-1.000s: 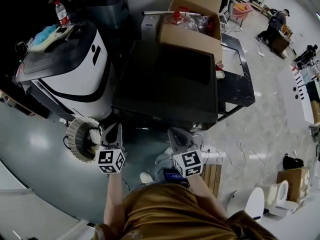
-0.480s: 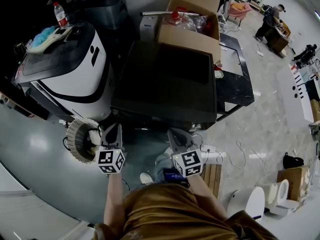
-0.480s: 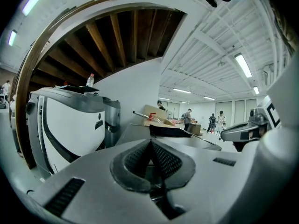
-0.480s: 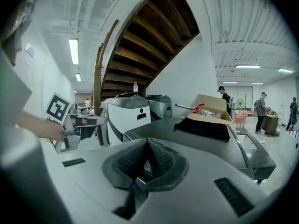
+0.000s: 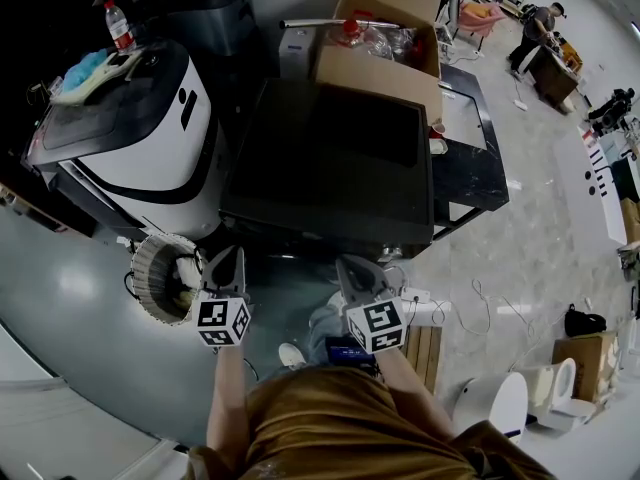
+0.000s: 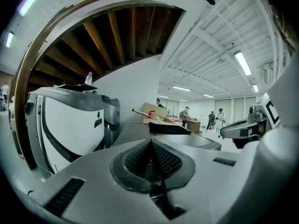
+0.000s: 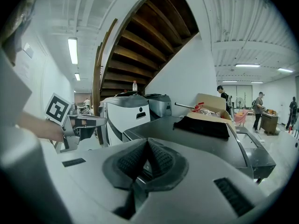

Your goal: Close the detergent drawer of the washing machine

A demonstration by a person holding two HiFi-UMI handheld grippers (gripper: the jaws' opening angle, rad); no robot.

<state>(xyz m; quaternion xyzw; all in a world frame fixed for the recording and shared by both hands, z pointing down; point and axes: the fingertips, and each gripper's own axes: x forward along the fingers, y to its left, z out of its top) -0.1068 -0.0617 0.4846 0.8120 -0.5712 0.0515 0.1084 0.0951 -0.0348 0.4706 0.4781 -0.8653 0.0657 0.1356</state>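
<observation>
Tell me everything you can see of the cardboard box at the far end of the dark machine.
The cardboard box is plain brown and open on top, its rear flap standing up. It sits at the far end of the dark machine; whether on it or just behind it cannot be told. Inside are a red item and crumpled clear plastic. A pale rod lies across its left rim, sticking out leftward.

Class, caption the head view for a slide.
Shut and empty, left gripper and right gripper hover before the dark-topped machine.
</observation>
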